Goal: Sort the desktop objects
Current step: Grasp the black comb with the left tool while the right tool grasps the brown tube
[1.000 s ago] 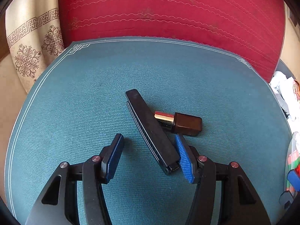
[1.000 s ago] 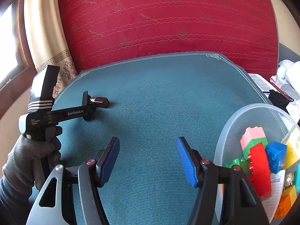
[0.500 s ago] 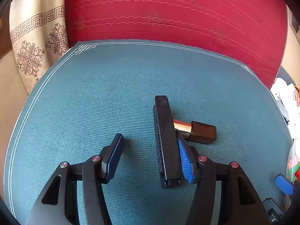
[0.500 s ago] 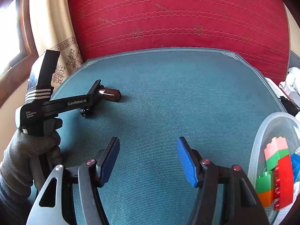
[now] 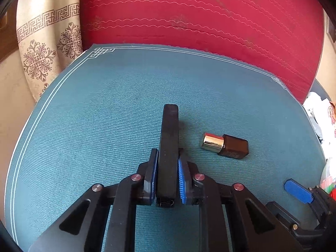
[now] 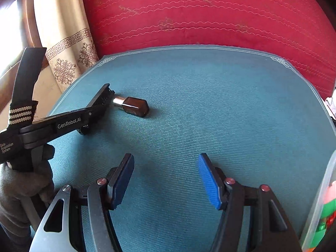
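A long black bar [image 5: 169, 130] lies on the teal mat [image 5: 94, 109], pointing away from me in the left wrist view. My left gripper [image 5: 168, 154] is closing on it, and both blue pads press its sides near the close end. A small brown bottle with a gold cap [image 5: 225, 146] lies on its side just right of the bar, apart from it. From the right wrist, the same bottle [image 6: 134, 106] sits beside the left gripper's tip [image 6: 105, 96]. My right gripper [image 6: 166, 157] hovers open over bare mat, with nothing between its fingers.
A red cushion [image 6: 199, 10] rises behind the mat and a patterned curtain [image 6: 69, 52] hangs at the left. A clear plastic tub [image 6: 321, 199] holding coloured bricks stands at the right edge. A gloved hand [image 6: 21, 189] holds the left gripper. White clutter [image 5: 319, 109] lies beyond the mat's right side.
The left gripper's jaws have closed onto the black bar, which turned from slanted to straight between the pads. The right gripper moved left, so the tub slid almost out of its view.
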Tool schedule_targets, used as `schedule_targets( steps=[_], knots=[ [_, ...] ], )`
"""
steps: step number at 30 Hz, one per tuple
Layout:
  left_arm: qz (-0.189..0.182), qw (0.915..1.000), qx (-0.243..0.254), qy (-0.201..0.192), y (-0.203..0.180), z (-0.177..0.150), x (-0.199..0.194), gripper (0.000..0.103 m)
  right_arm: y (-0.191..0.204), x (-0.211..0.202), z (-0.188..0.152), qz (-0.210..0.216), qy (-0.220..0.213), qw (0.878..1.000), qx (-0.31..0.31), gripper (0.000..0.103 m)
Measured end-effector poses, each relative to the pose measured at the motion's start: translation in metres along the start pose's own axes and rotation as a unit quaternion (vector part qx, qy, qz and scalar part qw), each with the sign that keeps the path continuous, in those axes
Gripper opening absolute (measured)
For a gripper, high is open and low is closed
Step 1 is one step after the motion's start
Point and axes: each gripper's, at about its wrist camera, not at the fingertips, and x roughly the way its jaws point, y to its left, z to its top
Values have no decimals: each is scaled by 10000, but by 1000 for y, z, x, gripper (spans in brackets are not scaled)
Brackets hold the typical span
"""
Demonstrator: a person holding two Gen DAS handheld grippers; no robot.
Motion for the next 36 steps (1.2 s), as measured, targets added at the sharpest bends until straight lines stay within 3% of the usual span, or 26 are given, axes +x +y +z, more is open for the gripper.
schedule_targets(
  steps=[13,20,24,36],
  knots=[
    [183,9993,-326,-57,25,-3,-6,19,23,51,46,116,112,9993,-344,67],
    [147,9991,-392,-60,27,-5,-5,19,45,66,53,217,192,9955,-906,63],
    [279,9991,-305,-82,24,-5,-4,19,53,73,57,54,236,9941,-1056,60],
    [-53,9987,-500,-75,35,-6,-3,19,47,67,56,-58,155,9960,-873,26]
  ],
)
